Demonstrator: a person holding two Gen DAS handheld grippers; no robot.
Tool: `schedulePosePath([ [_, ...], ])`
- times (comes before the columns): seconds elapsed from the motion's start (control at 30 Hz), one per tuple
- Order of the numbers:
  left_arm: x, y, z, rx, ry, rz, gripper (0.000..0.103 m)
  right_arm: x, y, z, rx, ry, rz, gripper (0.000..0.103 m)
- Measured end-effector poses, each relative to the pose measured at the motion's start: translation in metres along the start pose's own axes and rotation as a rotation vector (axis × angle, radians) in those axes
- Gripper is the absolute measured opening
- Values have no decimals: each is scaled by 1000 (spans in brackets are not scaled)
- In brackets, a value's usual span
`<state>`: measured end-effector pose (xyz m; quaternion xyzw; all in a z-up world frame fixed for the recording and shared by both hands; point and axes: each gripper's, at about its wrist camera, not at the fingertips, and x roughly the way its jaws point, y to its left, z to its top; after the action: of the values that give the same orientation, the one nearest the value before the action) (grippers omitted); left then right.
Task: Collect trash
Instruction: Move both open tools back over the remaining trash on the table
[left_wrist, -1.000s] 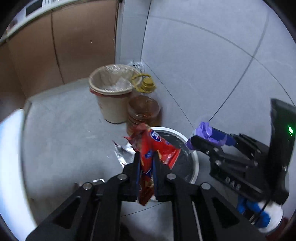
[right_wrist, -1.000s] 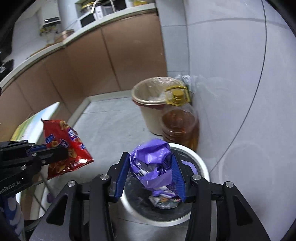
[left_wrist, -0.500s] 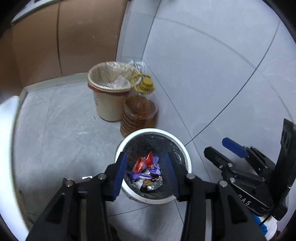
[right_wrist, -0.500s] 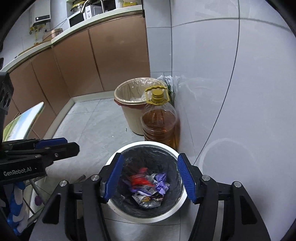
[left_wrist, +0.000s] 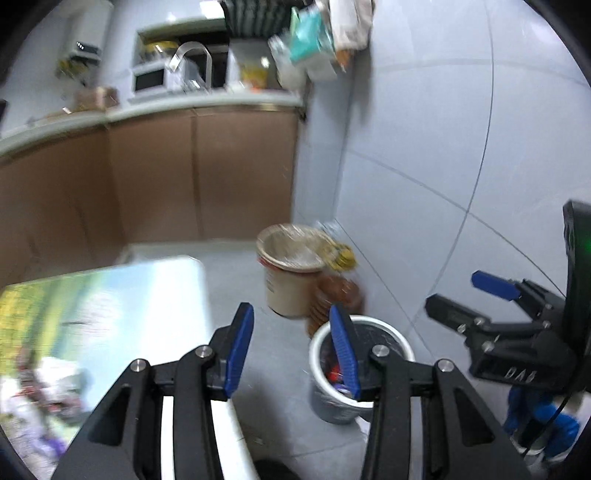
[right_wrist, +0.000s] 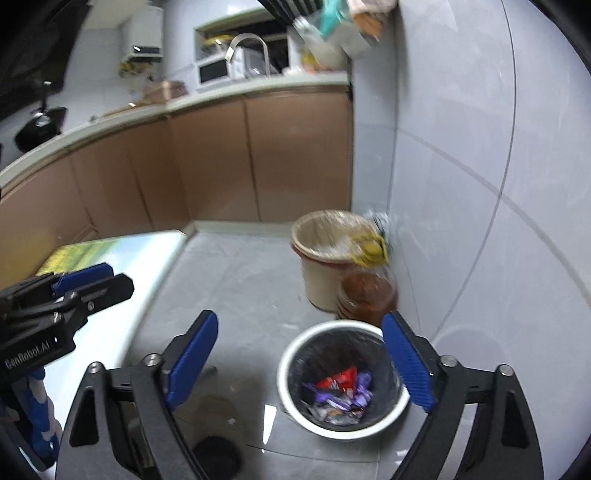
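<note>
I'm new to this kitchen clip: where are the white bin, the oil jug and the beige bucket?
white bin (right_wrist: 284, 373): right wrist view, left rim.
oil jug (right_wrist: 367, 291): right wrist view, amber body.
beige bucket (right_wrist: 317, 288): right wrist view, side wall.

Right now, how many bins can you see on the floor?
2. A small white bin with a black liner sits nearest, holding wrappers. A bigger beige bin stands behind it by the wall, beside an oil bottle. Others may be out of view.

Motion blur smears the beige bucket (left_wrist: 291, 273) and oil bottle (left_wrist: 338, 291). A gripper finger hides part of the white bin (left_wrist: 391, 332). Items on the table (left_wrist: 110, 295) are unreadable.
</note>
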<state>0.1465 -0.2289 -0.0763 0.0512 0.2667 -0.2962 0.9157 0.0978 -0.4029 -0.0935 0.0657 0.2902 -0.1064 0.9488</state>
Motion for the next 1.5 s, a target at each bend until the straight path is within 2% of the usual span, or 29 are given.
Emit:
schedulePosePath([
  [0.23,-81,42,-22,-34,-39,69,41,-58,56,15,-60,-78,120,102],
  [0.33,-112,65,-30,-68,-38,96,41,-89,80,23,-78,-135,178,103],
  [0.53,-171,107,-49,-137,-71,205,41,-130,117,32,-128,-224,266,103],
  [0.6,-187,116,-55,-148,-83,241,49,-138,126,32,-145,-253,289,103],
  [0.7,-215,131,-64,-168,-116,306,55,-148,143,30,-181,-283,320,103],
  [0.8,-234,141,-74,-179,-132,361,60,-153,164,27,-206,-268,362,103],
  [0.97,-253,153,-91,-195,-132,416,60,-154,190,18,-260,-215,379,103],
  [1.1,-261,163,-100,-205,-127,433,60,-154,208,13,-288,-172,411,103],
  [1.33,-263,182,-111,-220,-116,446,60,-155,236,10,-323,-147,449,102],
  [1.43,-261,191,-115,-220,-104,447,60,-148,246,9,-330,-126,454,98],
  [1.5,-257,197,-117,-222,-93,447,60,-139,253,8,-332,-99,465,90],
])
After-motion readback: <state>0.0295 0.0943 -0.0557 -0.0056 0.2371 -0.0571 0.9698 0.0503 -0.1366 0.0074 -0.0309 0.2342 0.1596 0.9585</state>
